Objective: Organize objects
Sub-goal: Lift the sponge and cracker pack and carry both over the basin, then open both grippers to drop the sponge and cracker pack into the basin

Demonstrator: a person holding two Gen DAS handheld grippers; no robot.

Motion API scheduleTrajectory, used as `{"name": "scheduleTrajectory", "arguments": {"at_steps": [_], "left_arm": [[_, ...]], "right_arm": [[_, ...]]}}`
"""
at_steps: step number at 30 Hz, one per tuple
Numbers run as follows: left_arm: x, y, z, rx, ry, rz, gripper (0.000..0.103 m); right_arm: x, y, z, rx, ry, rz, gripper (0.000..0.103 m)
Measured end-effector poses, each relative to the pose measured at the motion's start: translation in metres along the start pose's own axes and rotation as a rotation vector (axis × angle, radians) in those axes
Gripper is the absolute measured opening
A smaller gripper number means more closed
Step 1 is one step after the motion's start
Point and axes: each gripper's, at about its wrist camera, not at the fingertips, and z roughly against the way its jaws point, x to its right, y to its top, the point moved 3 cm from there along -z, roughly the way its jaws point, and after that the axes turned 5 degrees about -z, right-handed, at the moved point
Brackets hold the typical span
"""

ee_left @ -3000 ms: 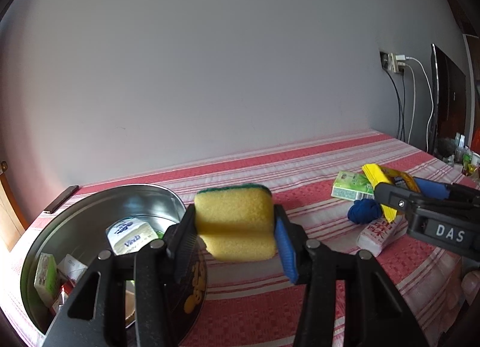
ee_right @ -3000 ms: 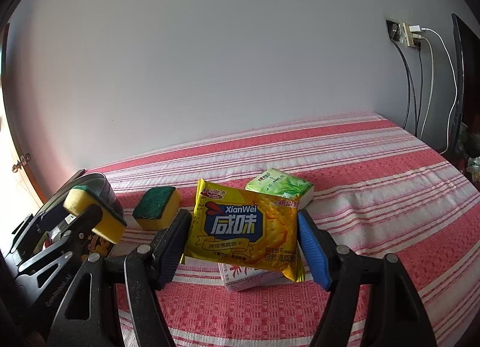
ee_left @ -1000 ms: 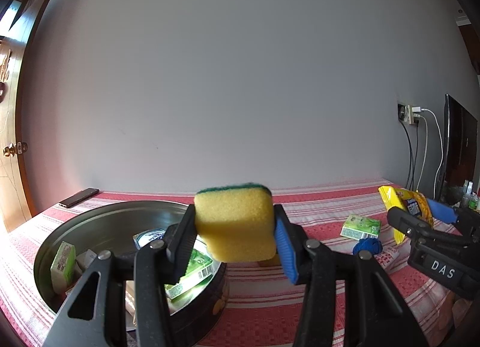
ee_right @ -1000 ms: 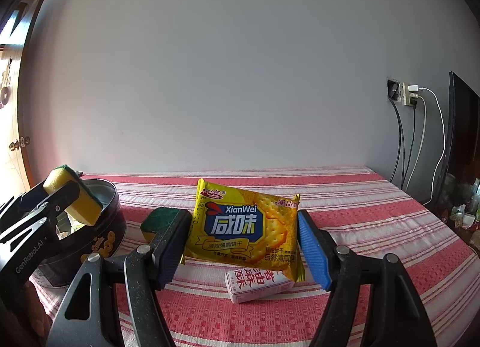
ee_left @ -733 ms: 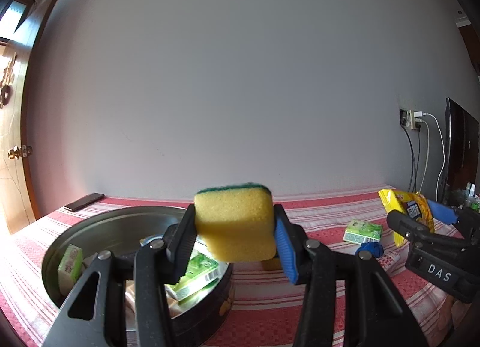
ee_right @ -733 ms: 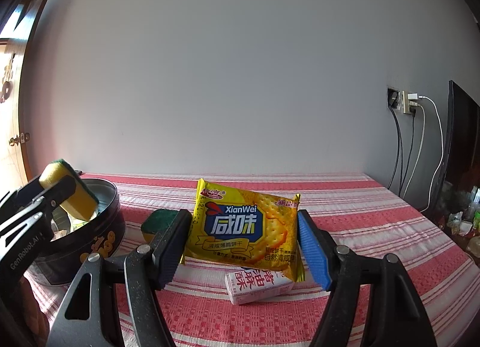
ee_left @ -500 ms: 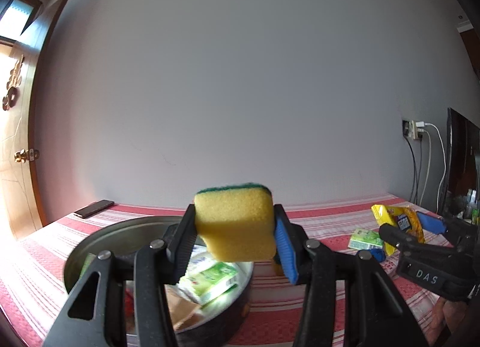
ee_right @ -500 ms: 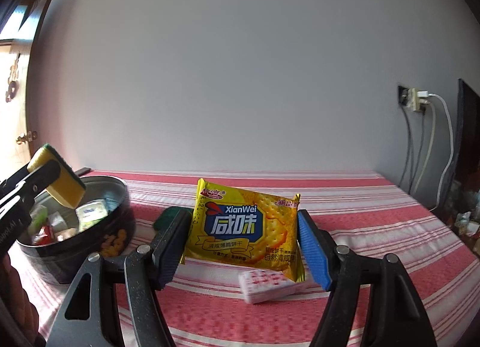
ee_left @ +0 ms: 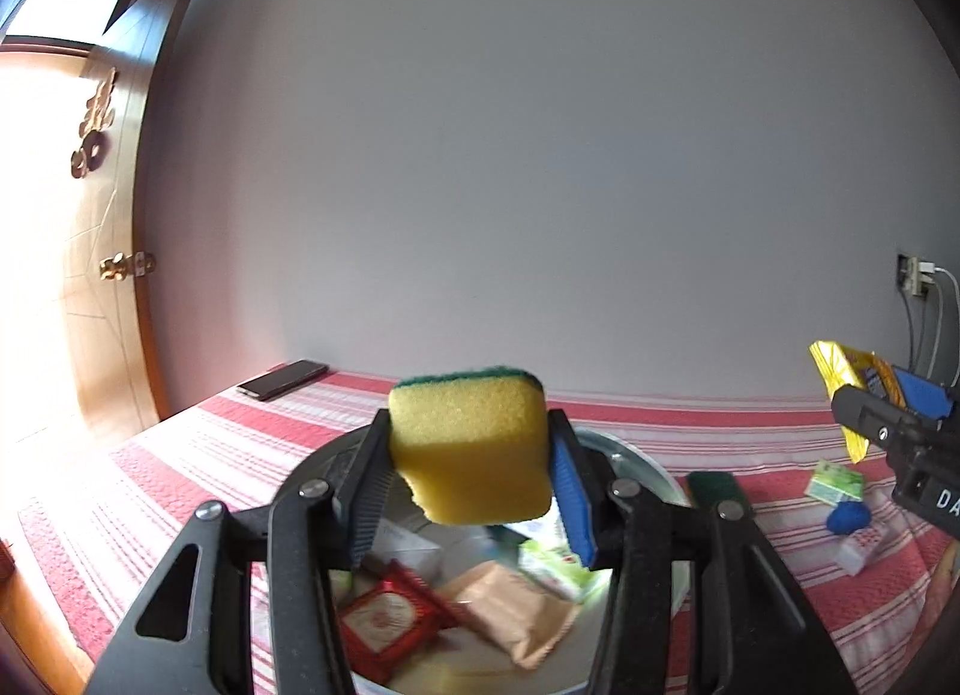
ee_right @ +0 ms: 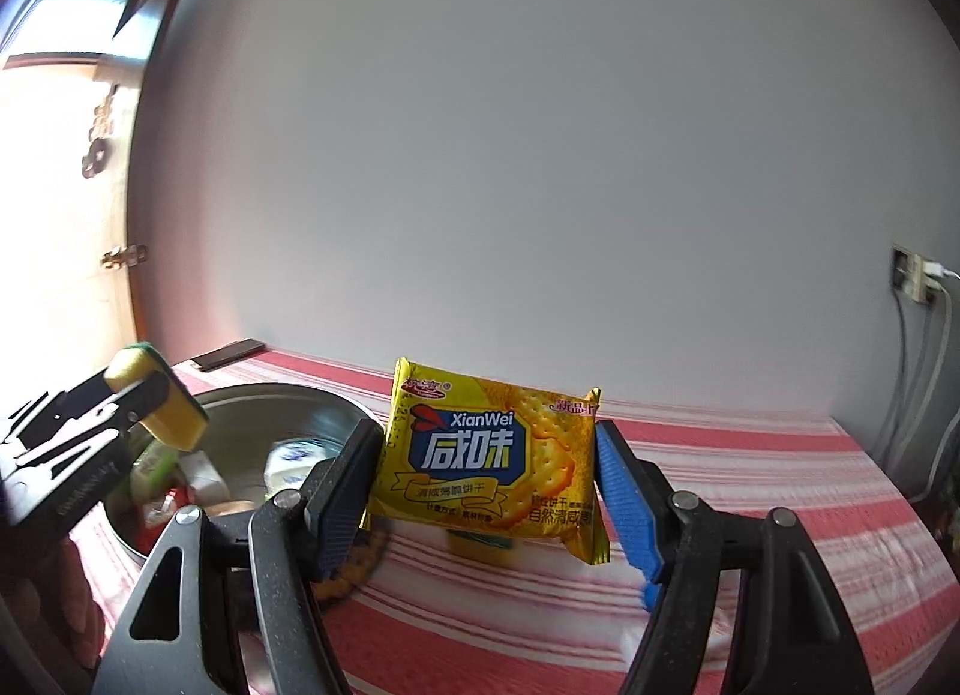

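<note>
Left wrist view: my left gripper [ee_left: 471, 458] is clamped on a yellow sponge [ee_left: 471, 449] with a green scrub layer on its far side, both pads pressed into its flanks. Sponge hangs above the round metal tin [ee_left: 657, 473], over its open mouth, not touching it. Inside the tin: a red packet [ee_left: 387, 620], a tan packet [ee_left: 510, 614], a green-and-white pack [ee_left: 555, 566], others partly hidden by my fingers. Tin sits on the red-striped tablecloth [ee_left: 228, 455] toward its left end. Phone [ee_left: 282, 378] lies at the far left corner by the wall. Second sponge [ee_left: 711, 491], green side up, lies just right of the tin. Further right: a green box [ee_left: 837, 479], a blue ball [ee_left: 847, 516], a white-and-red pack [ee_left: 864, 550].

Right wrist view: my right gripper [ee_right: 489, 482] is closed on a yellow cracker bag [ee_right: 489, 461], held upright, label facing the camera, clear of the cloth. Tin [ee_right: 258, 413] is to its left, rim near my left finger [ee_right: 345, 491].
</note>
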Motion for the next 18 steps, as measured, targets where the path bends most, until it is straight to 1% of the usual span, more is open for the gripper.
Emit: {"name": "scheduleTrajectory", "arguments": {"at_steps": [10, 12, 16, 18], "left_arm": [[-0.021, -0.009, -0.024, -0.094, 0.051, -0.016, 0.049], [-0.026, -0.012, -0.032, -0.120, 0.059, -0.010, 0.049], [-0.039, -0.020, -0.049, -0.203, 0.086, 0.003, 0.049], [-0.042, -0.023, -0.053, -0.221, 0.098, 0.002, 0.049]], "right_arm": [[-0.045, 0.002, -0.047, -0.094, 0.115, 0.031, 0.072], [-0.049, 0.000, -0.054, -0.113, 0.129, 0.033, 0.072], [-0.063, -0.007, -0.060, -0.148, 0.158, 0.045, 0.072], [-0.069, -0.012, -0.065, -0.168, 0.176, 0.053, 0.072]]}}
